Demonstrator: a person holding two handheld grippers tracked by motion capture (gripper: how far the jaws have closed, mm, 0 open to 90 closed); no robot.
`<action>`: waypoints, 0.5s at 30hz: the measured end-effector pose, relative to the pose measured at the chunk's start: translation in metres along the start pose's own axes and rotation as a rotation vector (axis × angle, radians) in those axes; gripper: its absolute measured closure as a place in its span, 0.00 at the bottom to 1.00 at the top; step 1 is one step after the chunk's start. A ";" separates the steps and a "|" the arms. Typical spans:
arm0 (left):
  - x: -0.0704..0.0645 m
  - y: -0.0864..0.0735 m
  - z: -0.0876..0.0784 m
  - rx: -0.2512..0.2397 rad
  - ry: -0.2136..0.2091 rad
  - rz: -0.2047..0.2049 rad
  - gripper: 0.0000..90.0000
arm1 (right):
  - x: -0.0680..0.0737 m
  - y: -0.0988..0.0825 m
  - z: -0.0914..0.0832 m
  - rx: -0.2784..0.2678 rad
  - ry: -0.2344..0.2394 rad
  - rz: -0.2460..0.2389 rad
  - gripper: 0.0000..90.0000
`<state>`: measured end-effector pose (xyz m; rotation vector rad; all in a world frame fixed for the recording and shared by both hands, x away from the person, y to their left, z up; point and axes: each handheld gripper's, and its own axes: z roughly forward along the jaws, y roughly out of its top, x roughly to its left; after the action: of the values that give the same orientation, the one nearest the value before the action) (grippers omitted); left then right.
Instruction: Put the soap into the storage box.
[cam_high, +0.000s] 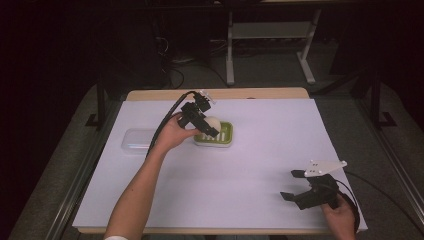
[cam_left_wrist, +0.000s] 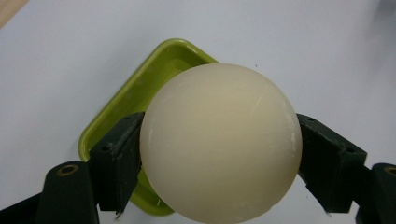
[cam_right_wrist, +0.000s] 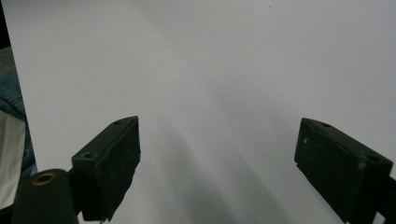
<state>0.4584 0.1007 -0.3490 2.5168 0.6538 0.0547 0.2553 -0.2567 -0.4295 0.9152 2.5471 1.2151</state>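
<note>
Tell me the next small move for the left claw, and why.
Probably lower the left claw a little, then open it. Its jaws are shut on the ball, which hangs over the green tray, so the tray looks like the target. Whether the ball already touches the tray cannot be told. The right claw is open over bare paper, far off, and need not move.

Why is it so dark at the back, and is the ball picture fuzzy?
High view: the white table cover is lit, the room behind stays dark. Left gripper view: the cream ball looks sharp, with a soft sheen; the green tray is clear too. Right gripper view: soft grey shadows stretch from the open jaws.
</note>
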 end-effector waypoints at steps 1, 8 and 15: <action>0.000 0.001 0.002 -0.001 0.000 0.001 0.25 | 0.000 0.000 0.000 -0.002 0.000 -0.004 0.15; 0.002 0.004 0.013 0.007 -0.005 -0.013 0.25 | -0.001 -0.001 -0.002 -0.008 -0.001 0.001 0.15; 0.011 0.002 0.020 0.000 0.016 -0.046 0.25 | -0.001 -0.001 -0.002 -0.011 -0.008 -0.001 0.15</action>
<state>0.4721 0.0942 -0.3662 2.5027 0.7172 0.0578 0.2548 -0.2593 -0.4288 0.9136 2.5321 1.2221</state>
